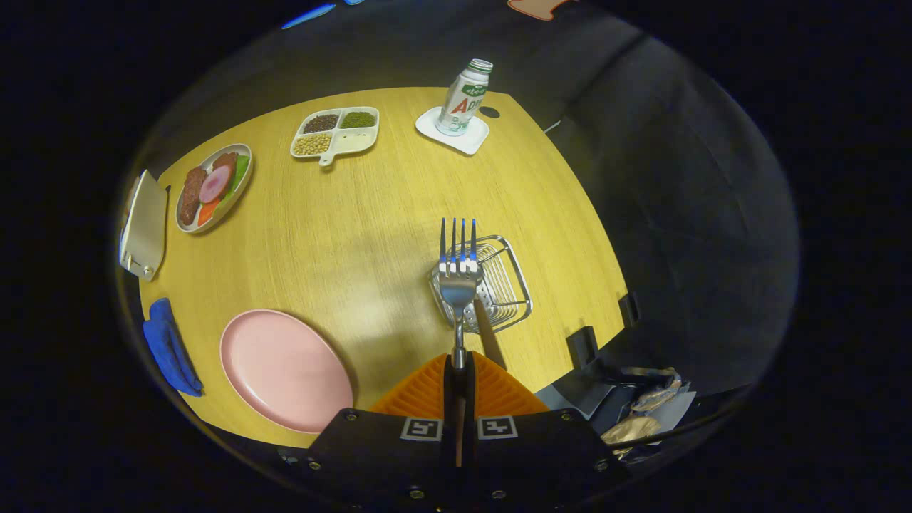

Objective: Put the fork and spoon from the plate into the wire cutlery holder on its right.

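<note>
A metal fork [458, 274] is pinched by its handle between the closed fingers of the gripper [459, 370], tines outward, over the wire cutlery holder [499, 285]. Left of the holder, the pink plate [285, 370] lies bare. If released off-centre, the fork could catch the holder's rim and tip out.

The gripper [459, 370] is held above the table, pointed forward and downward. Its two fingers are brought close together, and the handle of the fork [458, 274] is clamped between them, with the tines kept upright beyond the fingertips
</note>
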`<action>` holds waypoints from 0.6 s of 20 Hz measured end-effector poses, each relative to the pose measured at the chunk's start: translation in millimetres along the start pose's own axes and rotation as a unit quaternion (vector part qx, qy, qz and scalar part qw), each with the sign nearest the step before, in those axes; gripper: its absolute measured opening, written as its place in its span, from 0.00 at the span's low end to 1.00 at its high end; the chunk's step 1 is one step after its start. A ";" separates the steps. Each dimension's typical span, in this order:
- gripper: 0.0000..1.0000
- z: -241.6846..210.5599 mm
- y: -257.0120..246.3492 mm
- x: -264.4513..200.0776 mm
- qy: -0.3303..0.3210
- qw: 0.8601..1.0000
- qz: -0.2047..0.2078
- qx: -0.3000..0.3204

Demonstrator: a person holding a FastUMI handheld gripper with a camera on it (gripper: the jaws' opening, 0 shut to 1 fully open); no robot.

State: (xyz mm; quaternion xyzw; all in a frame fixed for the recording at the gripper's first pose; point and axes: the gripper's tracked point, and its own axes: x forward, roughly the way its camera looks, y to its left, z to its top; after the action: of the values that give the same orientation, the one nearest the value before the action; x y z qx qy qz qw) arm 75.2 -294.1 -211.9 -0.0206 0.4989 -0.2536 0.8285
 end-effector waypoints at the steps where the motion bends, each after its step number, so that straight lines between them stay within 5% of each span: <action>1: 0.04 1.4 -7.3 1.5 0.006 1.000 -0.005 -0.001; 12: 0.04 -12.2 -42.6 41.2 0.107 0.994 0.006 -0.027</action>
State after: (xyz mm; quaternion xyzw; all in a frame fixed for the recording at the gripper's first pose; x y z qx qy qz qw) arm 63.4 -346.6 -239.3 -0.0125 0.5911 -0.2356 0.7713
